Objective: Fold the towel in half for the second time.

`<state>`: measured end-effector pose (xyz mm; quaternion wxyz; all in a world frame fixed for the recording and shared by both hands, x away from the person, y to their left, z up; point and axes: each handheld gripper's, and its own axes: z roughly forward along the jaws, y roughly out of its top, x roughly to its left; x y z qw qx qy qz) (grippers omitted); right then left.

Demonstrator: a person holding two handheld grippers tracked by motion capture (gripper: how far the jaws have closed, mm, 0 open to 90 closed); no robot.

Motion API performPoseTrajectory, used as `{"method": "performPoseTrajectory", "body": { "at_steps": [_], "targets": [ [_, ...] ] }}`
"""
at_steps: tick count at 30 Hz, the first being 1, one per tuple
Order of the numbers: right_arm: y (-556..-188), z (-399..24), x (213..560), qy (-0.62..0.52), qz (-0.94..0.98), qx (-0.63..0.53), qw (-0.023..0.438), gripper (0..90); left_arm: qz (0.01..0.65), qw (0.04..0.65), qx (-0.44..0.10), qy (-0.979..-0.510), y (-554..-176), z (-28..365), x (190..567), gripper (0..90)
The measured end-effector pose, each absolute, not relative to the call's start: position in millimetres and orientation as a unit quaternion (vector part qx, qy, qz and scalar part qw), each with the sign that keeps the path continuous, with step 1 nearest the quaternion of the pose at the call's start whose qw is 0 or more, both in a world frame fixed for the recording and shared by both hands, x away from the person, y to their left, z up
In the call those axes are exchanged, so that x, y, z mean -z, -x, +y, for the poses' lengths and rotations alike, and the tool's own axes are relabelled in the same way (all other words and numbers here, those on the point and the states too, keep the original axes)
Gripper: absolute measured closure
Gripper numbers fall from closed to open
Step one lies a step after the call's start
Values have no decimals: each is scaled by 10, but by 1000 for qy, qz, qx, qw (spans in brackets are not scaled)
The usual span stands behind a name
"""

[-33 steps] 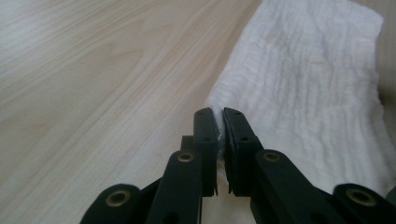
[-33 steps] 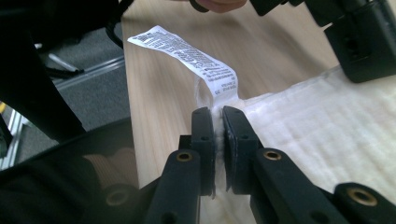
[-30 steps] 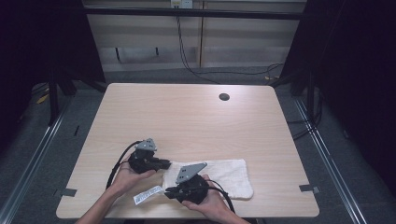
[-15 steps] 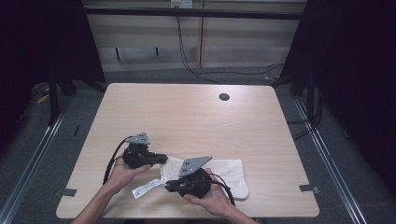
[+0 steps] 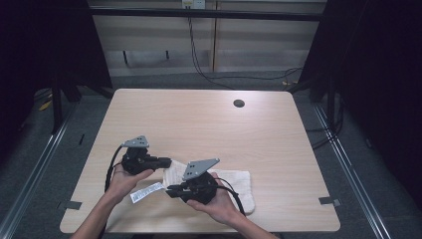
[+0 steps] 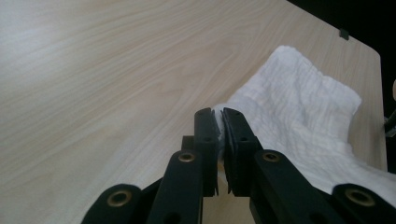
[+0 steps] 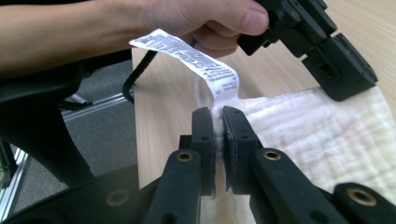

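A white towel [image 5: 234,185] lies near the front edge of the light wooden tabletop [image 5: 209,124], with 2 grippers holding it at its left end. The left gripper [image 5: 166,162] has its jaws closed nearly all the way on a corner of the towel; in the left gripper view the white cloth [image 6: 299,116] is pinched in the thin gap between the pads and spreads away to the right over the wood. The right gripper [image 5: 171,190] is likewise clamped tight on the towel's edge [image 7: 327,135], just beside the printed care label [image 7: 191,58], which stands up from the seam. In the high view that label [image 5: 147,192] hangs over the tabletop between the 2 hands. The gripped end seems raised slightly off the wood, though the high view is too coarse to be sure.
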<state>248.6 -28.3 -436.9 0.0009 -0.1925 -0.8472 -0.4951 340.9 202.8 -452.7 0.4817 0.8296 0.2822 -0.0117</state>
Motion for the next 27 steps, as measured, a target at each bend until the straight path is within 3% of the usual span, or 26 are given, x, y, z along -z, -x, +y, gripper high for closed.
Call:
{"method": "performPoseTrajectory", "body": {
  "at_steps": [27],
  "targets": [
    [-2648, 50, 3996, 167, -826, 538, -14, 845, 312, 509, -31, -801, -3399, 2419, 4181, 859]
  ]
}}
